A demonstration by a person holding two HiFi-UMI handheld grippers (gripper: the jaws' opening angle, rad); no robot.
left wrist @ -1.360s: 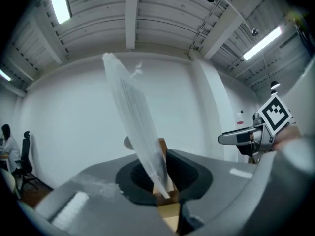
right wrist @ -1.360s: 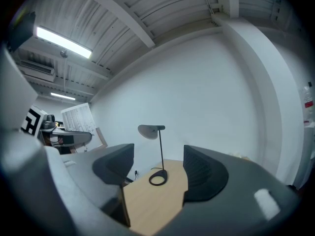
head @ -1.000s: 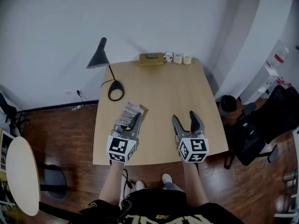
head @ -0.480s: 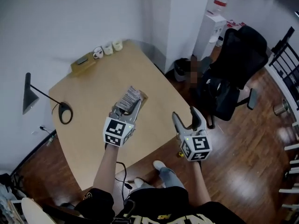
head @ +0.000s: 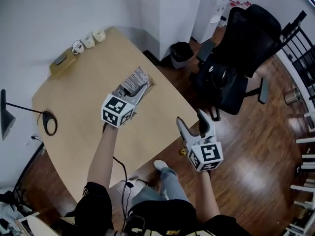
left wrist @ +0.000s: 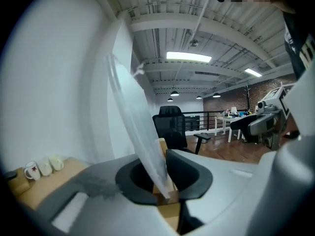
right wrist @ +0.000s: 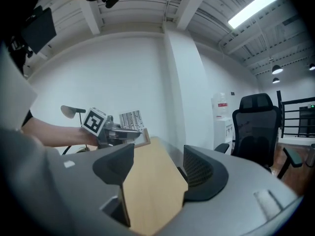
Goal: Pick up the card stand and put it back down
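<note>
Over the bench [head: 78, 90], I grasp the card stand [head: 134, 77] in the jaws of my left gripper [head: 140, 89]; my right gripper [head: 191, 120], off the bench edge, has its jaws released and empty.

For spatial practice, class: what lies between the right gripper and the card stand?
Only bare tabletop; the right gripper view shows it between the right gripper and the card stand.

The desk lamp [head: 6, 119] on the table [head: 78, 97] was cut off at its shade. Print on the card stand [head: 136, 78] was unreadably small.
</note>
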